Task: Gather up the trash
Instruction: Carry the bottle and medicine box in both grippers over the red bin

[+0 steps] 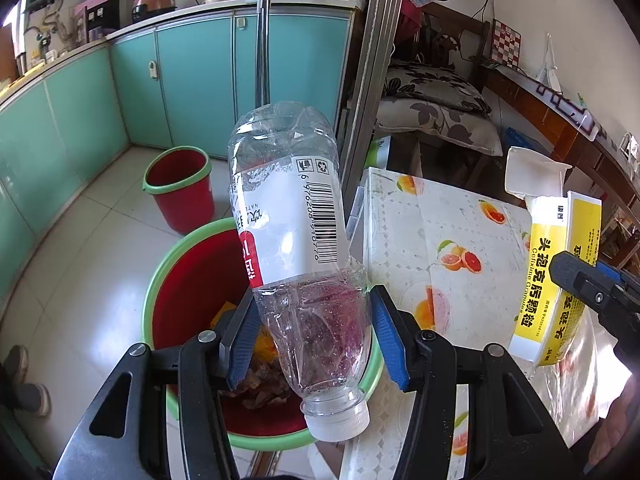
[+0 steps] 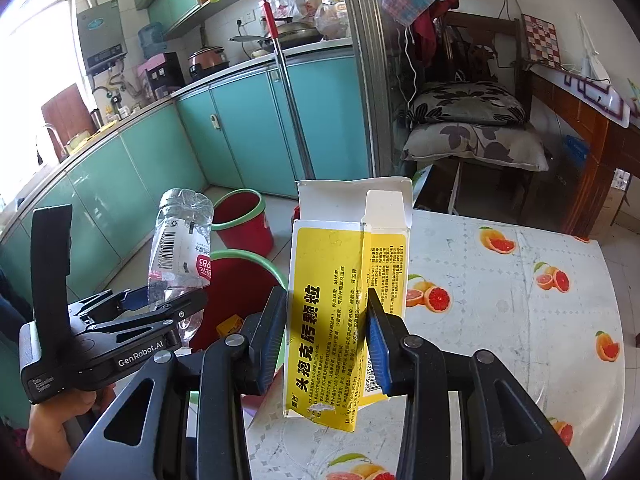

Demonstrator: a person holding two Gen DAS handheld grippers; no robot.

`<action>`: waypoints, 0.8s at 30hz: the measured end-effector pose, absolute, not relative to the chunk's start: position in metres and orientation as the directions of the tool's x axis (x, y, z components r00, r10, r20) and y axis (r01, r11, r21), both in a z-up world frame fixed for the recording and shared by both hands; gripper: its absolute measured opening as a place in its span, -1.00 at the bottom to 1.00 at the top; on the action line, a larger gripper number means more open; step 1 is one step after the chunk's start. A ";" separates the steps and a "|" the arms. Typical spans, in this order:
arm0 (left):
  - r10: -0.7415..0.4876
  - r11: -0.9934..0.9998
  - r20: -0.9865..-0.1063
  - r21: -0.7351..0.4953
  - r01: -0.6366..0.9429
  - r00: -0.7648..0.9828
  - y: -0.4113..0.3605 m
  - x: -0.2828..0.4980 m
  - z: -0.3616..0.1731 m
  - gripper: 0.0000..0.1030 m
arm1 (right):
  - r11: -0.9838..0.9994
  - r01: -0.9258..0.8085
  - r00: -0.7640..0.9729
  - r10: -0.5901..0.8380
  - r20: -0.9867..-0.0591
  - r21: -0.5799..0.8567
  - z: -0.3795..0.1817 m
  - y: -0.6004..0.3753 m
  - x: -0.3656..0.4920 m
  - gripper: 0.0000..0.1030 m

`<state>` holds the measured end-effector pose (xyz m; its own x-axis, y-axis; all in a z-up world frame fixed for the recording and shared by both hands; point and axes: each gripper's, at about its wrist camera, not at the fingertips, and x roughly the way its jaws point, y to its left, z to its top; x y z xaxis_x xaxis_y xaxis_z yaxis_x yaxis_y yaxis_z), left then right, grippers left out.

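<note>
My left gripper [image 1: 316, 340] is shut on an empty clear plastic bottle [image 1: 296, 248] with a white and red label, cap end down, held over a red bin with a green rim [image 1: 154, 296]. The bin holds some scraps. In the right wrist view the left gripper [image 2: 160, 308] and its bottle [image 2: 180, 248] show at left, above the same bin [image 2: 240, 258]. My right gripper [image 2: 326, 336] is shut on an opened yellow and white medicine box [image 2: 340, 308], held upright over the table edge. The box also shows in the left wrist view [image 1: 560, 280].
A table with an orange-fruit printed cloth [image 2: 500, 300] lies to the right of the bin. A second smaller red bin [image 1: 180, 188] stands farther back on the tiled floor. Teal kitchen cabinets [image 1: 192, 80], a mop handle [image 1: 262, 40] and a chair with cushions [image 1: 436, 112] lie beyond.
</note>
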<state>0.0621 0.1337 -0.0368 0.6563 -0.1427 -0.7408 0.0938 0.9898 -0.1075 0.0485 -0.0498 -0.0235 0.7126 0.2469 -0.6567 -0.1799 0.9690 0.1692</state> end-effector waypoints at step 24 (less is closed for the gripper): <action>-0.094 0.994 -0.777 -0.107 0.017 0.623 0.184 0.073 -0.066 0.01 | 0.939 -0.297 0.648 0.331 -0.686 0.174 -0.048 0.008 0.087 -0.31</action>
<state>0.0729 0.1838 -0.0660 0.6230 -0.0940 -0.7766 0.0169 0.9941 -0.1069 0.0867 0.0083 -0.0482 0.6475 0.3315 -0.6862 -0.2967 0.9390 0.1736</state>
